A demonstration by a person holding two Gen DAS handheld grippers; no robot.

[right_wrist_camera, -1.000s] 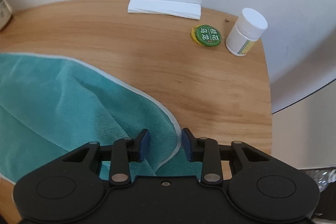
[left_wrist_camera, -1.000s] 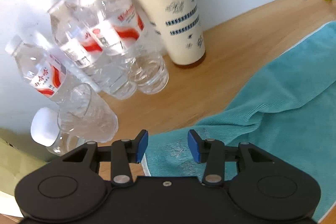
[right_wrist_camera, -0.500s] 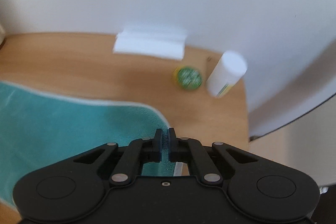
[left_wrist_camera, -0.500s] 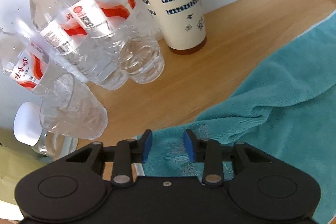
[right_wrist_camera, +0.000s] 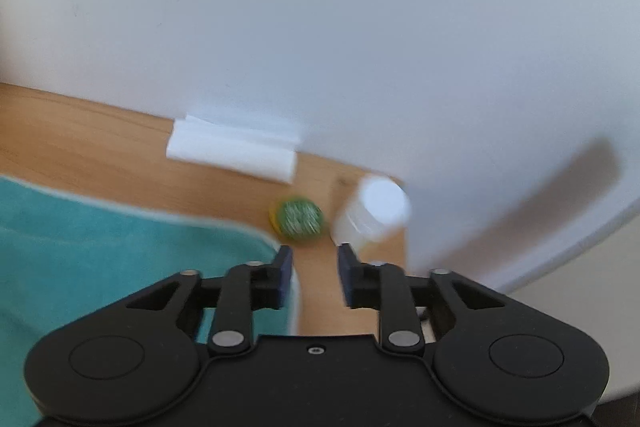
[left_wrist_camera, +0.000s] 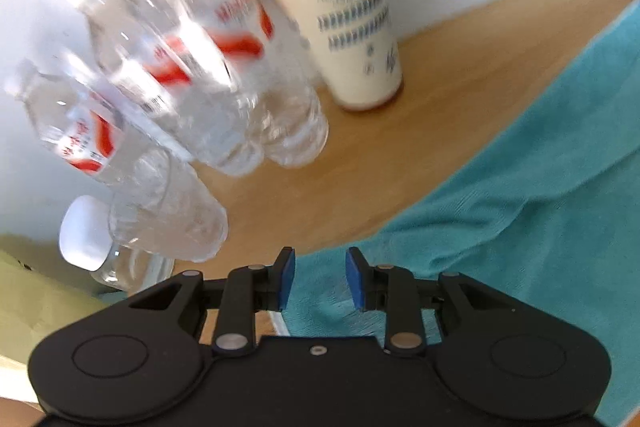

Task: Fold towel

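Observation:
The teal towel (left_wrist_camera: pixel 500 227) lies rumpled on the wooden table (left_wrist_camera: pixel 360 163). In the left wrist view its near-left end sits under and between the fingertips of my left gripper (left_wrist_camera: pixel 320 277), which is open and not pinching the cloth. In the right wrist view the towel (right_wrist_camera: pixel 120 259) covers the left side, and its white-edged corner ends beside the left finger (right_wrist_camera: pixel 285 273). My right gripper (right_wrist_camera: pixel 316 275) is open, with bare wood showing between its blue pads. Both views are blurred by motion.
Several clear water bottles (left_wrist_camera: pixel 188 75) and a cream cup with a red lid (left_wrist_camera: pixel 344 15) stand close at the left end. A folded white tissue (right_wrist_camera: pixel 232 151), a green lid (right_wrist_camera: pixel 298 217) and a small white bottle (right_wrist_camera: pixel 372 213) sit by the wall at the right end, near the table edge.
My right gripper, shut half a second ago at the towel's corner, has opened and the corner lies on the table. The left gripper stays open over the towel's end while its view shifts.

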